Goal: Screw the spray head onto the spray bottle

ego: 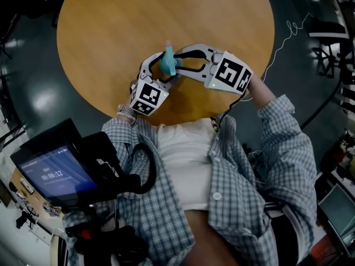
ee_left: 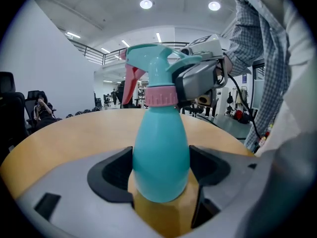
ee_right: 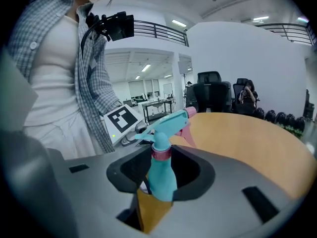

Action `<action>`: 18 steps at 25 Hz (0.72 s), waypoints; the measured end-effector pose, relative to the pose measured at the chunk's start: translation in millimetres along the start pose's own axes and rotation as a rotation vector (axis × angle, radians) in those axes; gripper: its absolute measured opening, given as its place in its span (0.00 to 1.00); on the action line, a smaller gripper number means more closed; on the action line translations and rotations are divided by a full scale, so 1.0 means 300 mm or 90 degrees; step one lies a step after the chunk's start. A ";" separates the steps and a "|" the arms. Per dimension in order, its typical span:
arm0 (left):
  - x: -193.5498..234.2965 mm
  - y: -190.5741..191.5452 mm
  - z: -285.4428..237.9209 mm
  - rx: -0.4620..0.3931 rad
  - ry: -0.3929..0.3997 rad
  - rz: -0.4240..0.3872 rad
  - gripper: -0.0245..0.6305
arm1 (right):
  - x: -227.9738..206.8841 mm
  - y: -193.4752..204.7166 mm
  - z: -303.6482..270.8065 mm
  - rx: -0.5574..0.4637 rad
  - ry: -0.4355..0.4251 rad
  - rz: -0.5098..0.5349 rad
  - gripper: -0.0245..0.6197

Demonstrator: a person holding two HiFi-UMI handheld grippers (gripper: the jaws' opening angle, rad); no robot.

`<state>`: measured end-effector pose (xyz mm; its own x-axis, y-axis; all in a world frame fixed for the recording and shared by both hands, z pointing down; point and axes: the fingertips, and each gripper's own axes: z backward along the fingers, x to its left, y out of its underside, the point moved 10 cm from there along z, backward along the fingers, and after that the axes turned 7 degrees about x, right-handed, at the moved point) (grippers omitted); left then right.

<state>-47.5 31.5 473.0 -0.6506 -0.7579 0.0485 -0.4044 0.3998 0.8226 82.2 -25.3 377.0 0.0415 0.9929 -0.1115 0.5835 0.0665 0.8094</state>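
Note:
A teal spray bottle [ego: 169, 61] is held up over the round wooden table [ego: 166, 15], near its front edge. Its teal spray head [ee_left: 156, 66], with a pink trigger and pink collar [ee_left: 160, 96], sits on the neck. My left gripper [ee_left: 161, 170] is shut on the bottle's wide lower body [ee_left: 161, 157]. My right gripper [ee_right: 161, 175] comes from the other side and is shut on the spray head [ee_right: 168, 125] at collar height. In the left gripper view its grey fingers [ee_left: 195, 81] sit against the back of the head. The bottle stands upright.
A device with a lit screen [ego: 52, 173] hangs at the person's chest on the left. A white cable [ego: 283, 37] trails over the dark floor to the right of the table. Office chairs with a seated person [ee_right: 247, 95] stand beyond the table.

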 end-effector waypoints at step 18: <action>0.000 -0.011 -0.035 -0.012 -0.002 0.021 0.59 | 0.202 0.005 0.114 -0.026 0.070 -0.001 0.19</action>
<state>-39.3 24.8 476.3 -0.6657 -0.7426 0.0738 -0.3710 0.4151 0.8307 113.3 31.6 351.8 -0.0498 0.9975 -0.0508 0.5492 0.0698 0.8328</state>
